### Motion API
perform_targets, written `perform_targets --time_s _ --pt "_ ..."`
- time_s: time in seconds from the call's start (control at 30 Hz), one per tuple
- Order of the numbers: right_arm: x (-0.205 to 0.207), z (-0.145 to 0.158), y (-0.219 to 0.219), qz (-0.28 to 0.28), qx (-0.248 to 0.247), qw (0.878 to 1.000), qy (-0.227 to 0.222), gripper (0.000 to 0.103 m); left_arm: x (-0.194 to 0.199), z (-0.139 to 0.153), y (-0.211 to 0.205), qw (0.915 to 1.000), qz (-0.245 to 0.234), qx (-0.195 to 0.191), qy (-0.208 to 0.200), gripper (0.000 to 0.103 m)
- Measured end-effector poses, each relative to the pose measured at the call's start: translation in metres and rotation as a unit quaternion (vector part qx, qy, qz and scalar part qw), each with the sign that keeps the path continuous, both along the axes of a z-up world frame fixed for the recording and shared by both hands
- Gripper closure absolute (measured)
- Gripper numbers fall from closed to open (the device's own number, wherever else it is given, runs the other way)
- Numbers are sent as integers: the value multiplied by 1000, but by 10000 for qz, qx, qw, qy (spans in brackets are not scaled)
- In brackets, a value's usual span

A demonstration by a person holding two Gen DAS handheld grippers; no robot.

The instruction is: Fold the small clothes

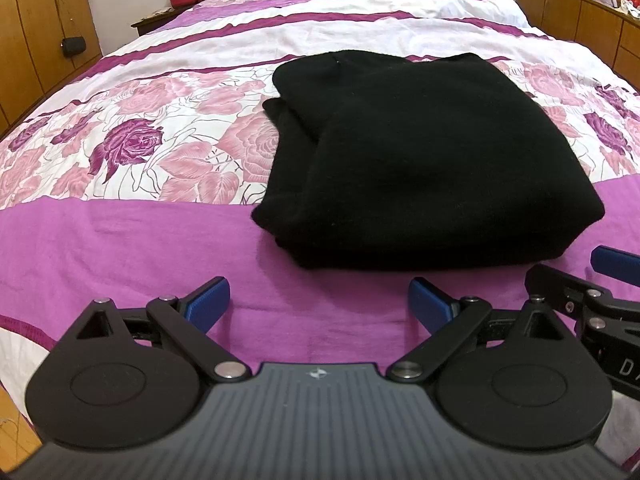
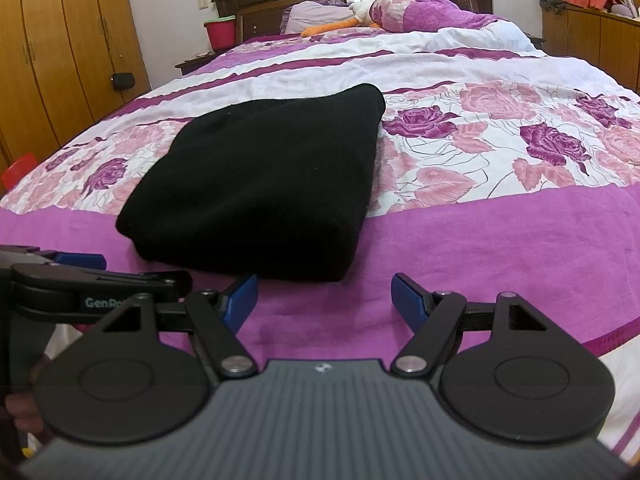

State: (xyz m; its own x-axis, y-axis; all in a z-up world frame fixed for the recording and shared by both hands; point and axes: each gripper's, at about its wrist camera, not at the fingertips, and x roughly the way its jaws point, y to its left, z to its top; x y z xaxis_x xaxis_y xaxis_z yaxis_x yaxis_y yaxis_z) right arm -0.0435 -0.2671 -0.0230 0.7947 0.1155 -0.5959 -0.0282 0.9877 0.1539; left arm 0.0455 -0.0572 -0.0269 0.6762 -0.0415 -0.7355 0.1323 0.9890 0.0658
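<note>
A black garment [image 1: 420,160] lies folded into a thick rectangle on the bed, across the pink band and the rose print; it also shows in the right wrist view [image 2: 272,192]. My left gripper [image 1: 319,304] is open just short of the garment's near edge, nothing between its blue pads. My right gripper [image 2: 324,300] is open too, near the fold's front right corner, pads bare. Each gripper shows at the edge of the other's view: the right one [image 1: 592,296] and the left one [image 2: 80,280].
The bedspread [image 1: 120,248] spreads wide to both sides. At the headboard end lie pillows [image 2: 424,12] and a soft toy [image 2: 344,20]. A red bucket [image 2: 219,34] stands on a nightstand. Wooden wardrobes [image 2: 60,60] line the left, a low cabinet [image 1: 580,16] the right.
</note>
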Motion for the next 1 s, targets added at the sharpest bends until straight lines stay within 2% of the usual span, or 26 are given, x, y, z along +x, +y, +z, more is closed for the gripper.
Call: perform_targets --time_s 1.0 --pt "-1 2 1 17 -24 10000 -34 28 -1 -1 2 10000 8 20 20 5"
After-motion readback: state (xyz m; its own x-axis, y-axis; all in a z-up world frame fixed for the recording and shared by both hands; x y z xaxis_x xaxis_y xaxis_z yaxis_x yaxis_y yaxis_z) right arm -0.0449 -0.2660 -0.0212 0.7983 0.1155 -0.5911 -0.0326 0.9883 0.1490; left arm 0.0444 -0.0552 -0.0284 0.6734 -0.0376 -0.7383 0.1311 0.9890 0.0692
